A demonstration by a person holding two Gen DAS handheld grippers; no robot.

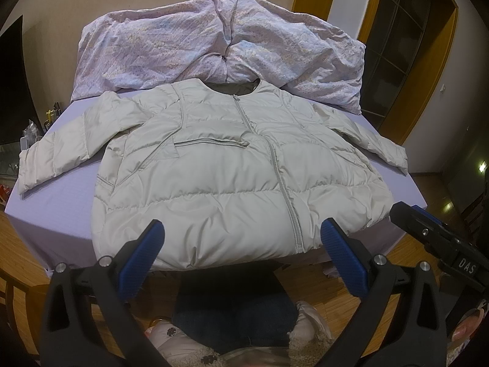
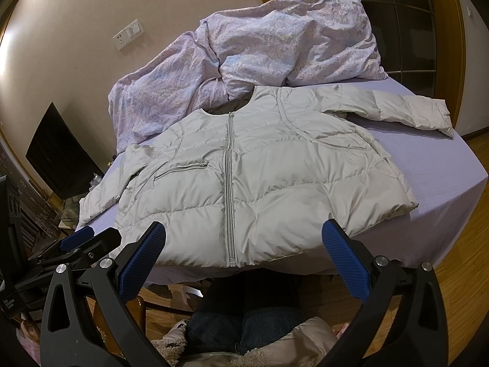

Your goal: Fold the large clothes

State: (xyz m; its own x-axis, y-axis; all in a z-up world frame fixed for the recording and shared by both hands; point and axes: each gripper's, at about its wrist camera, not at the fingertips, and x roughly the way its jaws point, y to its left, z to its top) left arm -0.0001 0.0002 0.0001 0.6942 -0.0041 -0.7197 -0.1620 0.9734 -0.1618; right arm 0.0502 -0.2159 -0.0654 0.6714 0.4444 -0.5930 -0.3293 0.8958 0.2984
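The jacket (image 1: 232, 171), a pale puffy down one, lay zipped and face up on the lavender bed (image 1: 55, 226), hem at the near edge, both sleeves spread out sideways. Nearest me, the left gripper (image 1: 241, 246) and the right gripper (image 2: 243, 246) hung before the hem, each gaping wide with nothing between its blue pads (image 1: 139, 260). I judged the jacket light, soft and springy, its smooth shell probably slippery, so a pinch wants a seam or cuff: the left sleeve (image 1: 52, 159) or right sleeve (image 2: 409, 111) end. Beyond the collar, a crumpled floral duvet (image 2: 275, 52) was heaped against the wall.
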